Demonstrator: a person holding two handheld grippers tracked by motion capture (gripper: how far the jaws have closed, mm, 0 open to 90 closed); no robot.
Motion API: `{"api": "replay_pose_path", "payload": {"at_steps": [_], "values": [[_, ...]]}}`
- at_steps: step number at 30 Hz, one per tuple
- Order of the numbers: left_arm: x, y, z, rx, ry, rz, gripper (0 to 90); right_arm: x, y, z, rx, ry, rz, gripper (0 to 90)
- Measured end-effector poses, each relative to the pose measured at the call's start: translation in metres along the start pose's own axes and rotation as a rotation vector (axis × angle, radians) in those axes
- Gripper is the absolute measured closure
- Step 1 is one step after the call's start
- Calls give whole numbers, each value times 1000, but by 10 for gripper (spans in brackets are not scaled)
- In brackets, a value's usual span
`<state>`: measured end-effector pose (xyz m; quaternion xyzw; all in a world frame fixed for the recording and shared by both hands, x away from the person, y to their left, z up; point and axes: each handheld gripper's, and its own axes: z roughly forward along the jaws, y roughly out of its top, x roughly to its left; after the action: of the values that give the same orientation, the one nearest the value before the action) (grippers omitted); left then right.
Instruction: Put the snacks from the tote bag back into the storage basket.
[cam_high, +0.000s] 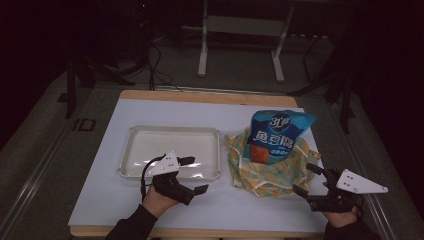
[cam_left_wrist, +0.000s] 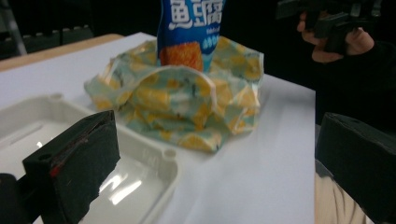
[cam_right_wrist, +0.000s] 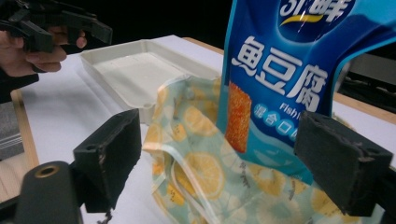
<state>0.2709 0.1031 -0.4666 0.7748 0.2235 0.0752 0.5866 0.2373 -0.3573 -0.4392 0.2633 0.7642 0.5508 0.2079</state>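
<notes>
From the high view, the blue snack bag (cam_high: 276, 134) stands upright inside a crumpled lemon-print bag (cam_high: 267, 167) on the right half of the white surface (cam_high: 100, 200). Its long axis runs up and away from the person. A white tray (cam_high: 170, 150) lies empty to the left of it. The right tongs (cam_high: 307, 179) sit just beside the lemon-print bag's right edge, jaws wide apart and holding nothing. The left tongs (cam_high: 194, 175) hang over the tray's near rim, also wide and empty, with the whole tray corner between them and the bags. The right hand is plainly the nearer one.

In the left gripper view, the left tongs (cam_left_wrist: 215, 154) look across the tray's corner (cam_left_wrist: 159, 163) at the lemon-print bag (cam_left_wrist: 182, 112), which lies ahead and a little left of centre. The snack bag (cam_left_wrist: 189, 28) rises out of its middle. The right tongs' hand (cam_left_wrist: 336, 42) is visible beyond, at upper right.

In the right gripper view, the right tongs (cam_right_wrist: 233, 158) frame both bags. The snack bag (cam_right_wrist: 285, 74) stands tall between the spread jaws, with the lemon-print bag's open mouth (cam_right_wrist: 196, 158) below it. The tray (cam_right_wrist: 135, 65) and the left tongs (cam_right_wrist: 60, 23) lie farther off. Any grip on the snack bag likely falls to the right tongs, closing across its width.
</notes>
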Motion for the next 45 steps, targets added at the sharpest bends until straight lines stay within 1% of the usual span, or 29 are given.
{"api": "replay_pose_path", "payload": {"at_steps": [2, 3, 5, 6, 7, 8, 10, 11, 12, 17, 20, 21, 22, 24, 25, 28, 30, 31, 32, 33, 36, 37, 38, 39, 40, 41, 43, 44, 45], "values": [[2, 6, 9, 5, -8, 7, 4, -3, 3, 1, -3, -4, -2, 152], [2, 6, 9, 5, -8, 7, 4, -4, 3, 2, -1, -5, -6, 152], [4, 9, 15, 7, -23, 8, 15, -5, 4, 2, 0, -3, -3, 156], [5, 11, 18, 6, -16, 13, 16, -6, 5, 2, -2, -5, -6, 156], [6, 13, 21, 8, -27, 13, 16, -7, 6, 3, -2, -3, -2, 156], [7, 15, 23, 6, -17, 14, 16, -9, 7, 3, -9, -5, -3, 156], [10, 20, 29, 11, -31, 14, 16, -10, 8, 3, -10, -3, 1, 156], [11, 22, 31, 10, -24, 20, 16, -11, 9, 3, -12, -3, 2, 156], [12, 24, 34, 10, -33, 21, 16, -13, 10, 4, -9, 2, 4, 157], [16, 36, 47, 3, -39, 30, 16, -16, 13, 5, -6, 3, -6, 168], [20, 41, 55, 9, -48, 37, 16, -21, 17, 7, -13, -1, -9, 168], [21, 42, 58, 5, -57, 32, 16, -22, 18, 7, -14, -1, -10, 168], [22, 44, 60, 5, -52, 33, 16, -23, 19, 8, -14, -5, -14, 168], [24, 46, 63, 4, -58, 34, 16, -23, 19, 8, -14, -5, -14, 168], [27, 49, 68, -2, -60, 35, 16, -24, 20, 9, -14, -7, -17, 169], [30, 53, 75, -6, -72, 37, 25, -28, 23, 13, -14, -7, -15, 172], [32, 55, 79, -8, -72, 36, 25, -31, 23, 16, -17, -11, -18, 183], [33, 56, 82, -6, -81, 33, 26, -32, 23, 16, -16, -13, -16, 183], [34, 57, 85, -3, -76, 36, 26, -34, 24, 17, -19, -18, -18, 184], [35, 59, 88, -2, -80, 44, 26, -35, 24, 18, -22, -16, -14, 184], [39, 61, 94, -9, -80, 49, 44, -40, 25, 20, -18, -23, -12, 185], [40, 62, 96, -9, -65, 51, 50, -41, 25, 20, -19, -26, -10, 186], [42, 63, 99, -13, -64, 53, 50, -43, 26, 21, -19, -27, -9, 186], [44, 64, 102, -13, -70, 50, 59, -45, 26, 21, -19, -24, -5, 187], [45, 66, 105, -13, -60, 54, 60, -46, 26, 22, -18, -30, -3, 187], [47, 67, 107, -12, -63, 52, 60, -48, 27, 22, -17, -31, -5, 187], [49, 68, 111, -10, -52, 53, 60, -50, 27, 22, -15, -39, 0, 187], [52, 70, 114, -9, -56, 50, 60, -52, 27, 23, -14, -42, -1, 187], [54, 71, 116, -10, -47, 51, 60, -54, 27, 23, -13, -45, 3, 187]]}}
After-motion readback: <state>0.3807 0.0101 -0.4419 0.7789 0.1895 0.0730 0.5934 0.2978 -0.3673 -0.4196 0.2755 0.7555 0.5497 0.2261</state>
